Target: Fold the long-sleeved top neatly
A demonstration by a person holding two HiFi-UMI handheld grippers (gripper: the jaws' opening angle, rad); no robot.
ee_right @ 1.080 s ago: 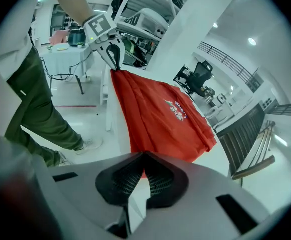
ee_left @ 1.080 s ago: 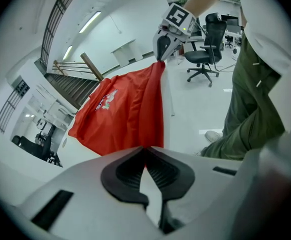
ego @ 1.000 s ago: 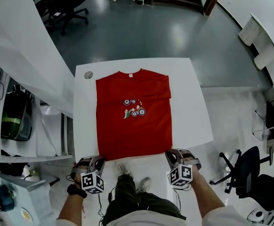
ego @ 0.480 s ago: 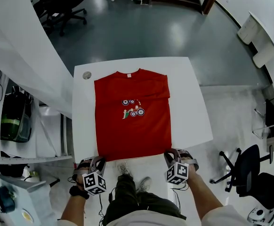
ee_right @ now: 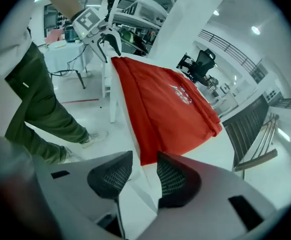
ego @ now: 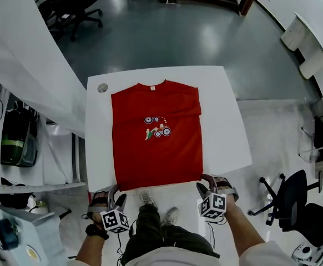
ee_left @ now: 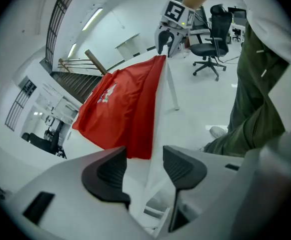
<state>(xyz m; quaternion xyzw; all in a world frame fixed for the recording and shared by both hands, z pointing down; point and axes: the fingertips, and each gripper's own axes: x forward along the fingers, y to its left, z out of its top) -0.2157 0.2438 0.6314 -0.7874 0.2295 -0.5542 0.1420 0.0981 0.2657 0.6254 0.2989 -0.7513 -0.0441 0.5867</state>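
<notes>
Head view: red long-sleeved top [ego: 157,134] lies flat on the table [ego: 222,129], hem along the near edge. Left gripper [ego: 116,198] and right gripper [ego: 207,187] sit just off the hem corners. Both sets of jaws have just spread and hold nothing, probably letting the hem settle flat.

There is one red top [ego: 156,154] with one small print [ego: 158,127] on its chest, on one white table [ego: 222,126]. One small round grey disc [ego: 102,88] lies at a table corner. There are two grippers, the left gripper [ee_left: 144,153] and the right gripper [ee_right: 145,155], each with two jaws and one marker cube [ego: 116,221]. Two shoes [ego: 145,197] show under the near table edge. Two black office chairs [ego: 75,4] show clearly, one at the upper left and one at the right.
</notes>
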